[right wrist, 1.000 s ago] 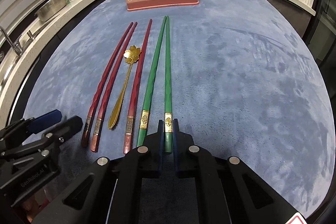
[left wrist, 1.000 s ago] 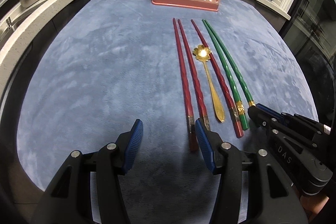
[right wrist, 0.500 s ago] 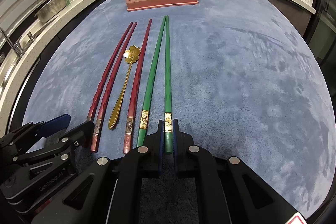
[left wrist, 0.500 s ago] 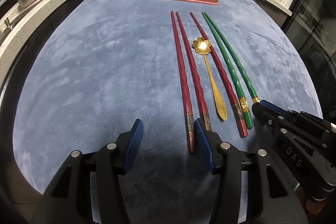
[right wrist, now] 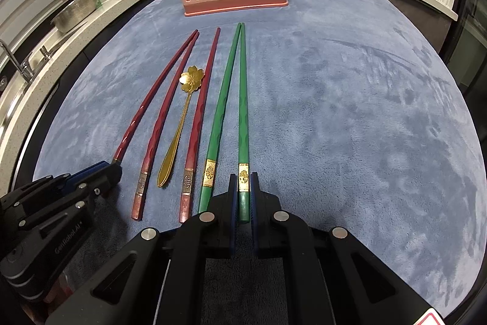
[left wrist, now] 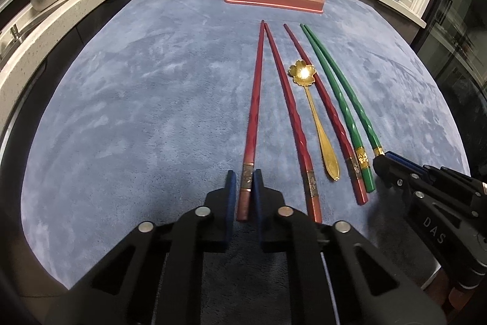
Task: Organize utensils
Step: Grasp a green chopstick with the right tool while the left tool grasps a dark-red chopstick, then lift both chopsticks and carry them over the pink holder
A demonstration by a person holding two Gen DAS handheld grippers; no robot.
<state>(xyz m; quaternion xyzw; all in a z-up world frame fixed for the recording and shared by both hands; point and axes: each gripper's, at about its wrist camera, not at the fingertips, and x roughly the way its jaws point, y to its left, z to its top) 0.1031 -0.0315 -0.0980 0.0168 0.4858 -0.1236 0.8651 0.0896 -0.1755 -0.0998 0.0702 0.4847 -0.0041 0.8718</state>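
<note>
My left hand-held gripper (left wrist: 243, 188) has just closed on the leftmost slim, rigid red lacquered chopstick (left wrist: 255, 99) at its banded butt; my right hand-held gripper (right wrist: 243, 188) pinches the outermost green chopstick (right wrist: 242, 99) likewise. Both sticks look light and slick, and will likely pivot when lifted from the blue plush worktop (left wrist: 137, 111).

Two handheld grippers of matte black plastic, each ending in a pair of narrow fingers faced with ribbed blue pads, the left gripper (left wrist: 244, 188) and the right gripper (right wrist: 244, 186) alike in build. Round silver screw heads stud the angular linkage arms, which have triangular cut-outs. From the side, the right unit's housing carries pale lettering ending "DAS" at four o'clock, and the left unit's reads "GenRobot.AI" at eight o'clock.
</note>
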